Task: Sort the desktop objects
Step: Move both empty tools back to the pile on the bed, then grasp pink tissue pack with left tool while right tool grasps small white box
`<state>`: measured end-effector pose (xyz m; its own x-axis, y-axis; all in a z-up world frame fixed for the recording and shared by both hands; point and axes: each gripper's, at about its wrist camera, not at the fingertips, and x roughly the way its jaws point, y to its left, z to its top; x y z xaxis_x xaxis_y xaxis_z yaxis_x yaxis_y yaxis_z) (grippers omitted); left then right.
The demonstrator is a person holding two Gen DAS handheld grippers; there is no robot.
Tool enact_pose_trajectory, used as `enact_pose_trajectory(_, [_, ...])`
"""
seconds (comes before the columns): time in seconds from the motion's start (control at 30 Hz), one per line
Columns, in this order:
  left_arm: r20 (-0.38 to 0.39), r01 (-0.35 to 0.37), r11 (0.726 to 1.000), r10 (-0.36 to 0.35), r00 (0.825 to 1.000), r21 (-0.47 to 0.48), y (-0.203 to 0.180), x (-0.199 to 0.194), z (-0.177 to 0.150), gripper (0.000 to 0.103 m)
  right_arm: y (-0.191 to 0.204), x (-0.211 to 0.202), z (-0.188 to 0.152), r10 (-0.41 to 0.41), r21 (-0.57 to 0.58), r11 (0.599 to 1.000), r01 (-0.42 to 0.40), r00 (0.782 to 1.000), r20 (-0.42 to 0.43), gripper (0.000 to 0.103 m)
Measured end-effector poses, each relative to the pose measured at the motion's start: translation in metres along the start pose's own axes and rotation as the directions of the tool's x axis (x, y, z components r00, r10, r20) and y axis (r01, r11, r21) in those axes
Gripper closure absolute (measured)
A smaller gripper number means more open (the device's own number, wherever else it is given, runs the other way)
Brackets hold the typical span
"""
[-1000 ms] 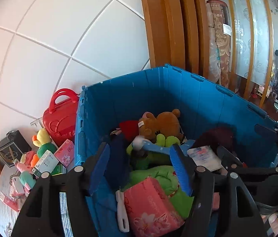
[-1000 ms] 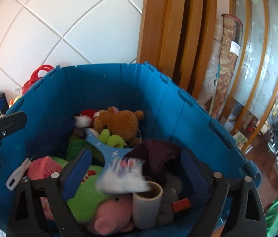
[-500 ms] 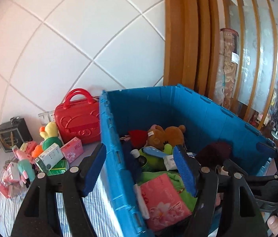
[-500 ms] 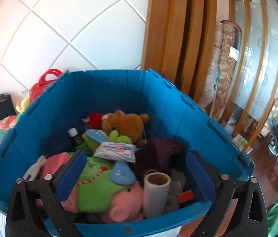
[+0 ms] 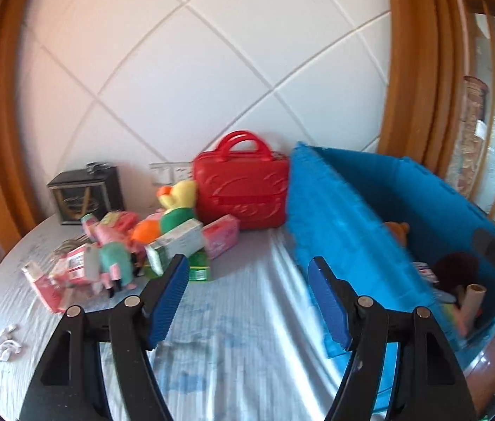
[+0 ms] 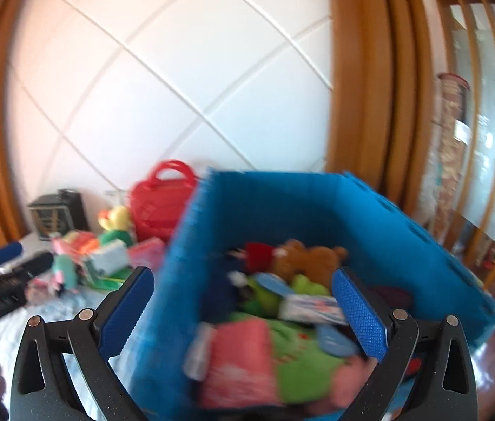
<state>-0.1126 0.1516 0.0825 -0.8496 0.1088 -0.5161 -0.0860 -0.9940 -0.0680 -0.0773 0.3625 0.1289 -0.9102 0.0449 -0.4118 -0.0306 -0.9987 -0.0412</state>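
Note:
My left gripper [image 5: 249,280] is open with nothing between its blue pads and hangs over the pale tablecloth [image 5: 240,343]. Ahead and to its left lies a pile of loose things: a green and yellow plush [image 5: 177,207], a white-green box [image 5: 177,245], a pink box [image 5: 221,235] and a mint toy [image 5: 114,263]. My right gripper [image 6: 242,287] is wide open and empty, at the near left corner of the blue bin [image 6: 282,210]. The bin holds a brown bear [image 6: 303,256], a white packet [image 6: 310,307], a pink pack [image 6: 240,361] and a green plush [image 6: 300,361].
A red carry case [image 5: 240,189] stands against the wall beside the blue bin [image 5: 345,210]. A black clock box [image 5: 86,193] sits at the back left. Paper scraps [image 5: 5,340] lie near the table's left edge. Wooden frames and a glass partition stand right.
The left gripper swung left, from over the bin to the table. The white packet once between the right gripper's fingers now lies in the bin. The right gripper opened wider and turned left.

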Motion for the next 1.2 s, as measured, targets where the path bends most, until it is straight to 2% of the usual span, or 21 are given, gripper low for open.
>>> enact_pose_trajectory(0.13, [-0.034,-0.067,0.997,0.066,0.997,-0.04,0.061,0.006,-0.011,0.033,0.057,0.007,0.009,0.066,-0.049,0.997,-0.066,0.998,0.002,0.0])
enact_pose_trajectory(0.27, [-0.079,-0.151,0.985,0.145,0.986,-0.077,0.126,0.018,-0.023,0.033,0.119,0.031,0.009,0.121,-0.103,0.987,-0.126,0.991,-0.048,0.0])
enact_pose_trajectory(0.37, [-0.116,-0.23,0.969,0.219,0.969,-0.092,0.178,0.029,-0.037,0.033,0.161,0.059,0.004,0.162,-0.119,0.977,-0.175,0.981,-0.111,0.0])
enact_pose_trajectory(0.53, [-0.22,-0.358,0.924,0.325,0.92,-0.131,0.272,0.056,-0.074,0.033,0.215,0.109,-0.018,0.197,-0.112,0.968,-0.226,0.954,-0.225,0.0])
enact_pose_trajectory(0.63, [-0.283,-0.435,0.891,0.388,0.877,-0.127,0.319,0.076,-0.098,0.033,0.247,0.142,-0.033,0.23,-0.088,0.96,-0.266,0.926,-0.3,0.0])
enact_pose_trajectory(0.73, [-0.341,-0.46,0.874,0.39,0.856,-0.157,0.358,0.098,-0.116,0.033,0.285,0.172,-0.049,0.255,-0.082,0.949,-0.303,0.895,-0.366,0.0])
enact_pose_trajectory(0.87, [-0.372,-0.471,0.863,0.383,0.845,-0.182,0.39,0.129,-0.133,0.033,0.339,0.215,-0.075,0.282,-0.08,0.93,-0.359,0.836,-0.47,0.0])
enact_pose_trajectory(1.0, [-0.385,-0.471,0.861,0.375,0.843,-0.193,0.413,0.166,-0.138,0.033,0.39,0.256,-0.1,0.29,-0.09,0.911,-0.402,0.781,-0.554,0.0])
enact_pose_trajectory(1.1, [-0.392,-0.45,0.873,0.353,0.85,-0.189,0.426,0.199,-0.137,0.033,0.424,0.281,-0.113,0.295,-0.101,0.896,-0.433,0.749,-0.593,0.0])
enact_pose_trajectory(1.13, [-0.392,-0.451,0.874,0.356,0.848,-0.182,0.429,0.208,-0.136,0.033,0.433,0.287,-0.115,0.295,-0.105,0.892,-0.439,0.744,-0.599,0.0])
enact_pose_trajectory(1.2, [-0.405,-0.469,0.868,0.375,0.834,-0.163,0.438,0.228,-0.136,0.033,0.452,0.301,-0.12,0.298,-0.11,0.885,-0.453,0.731,-0.614,0.0])
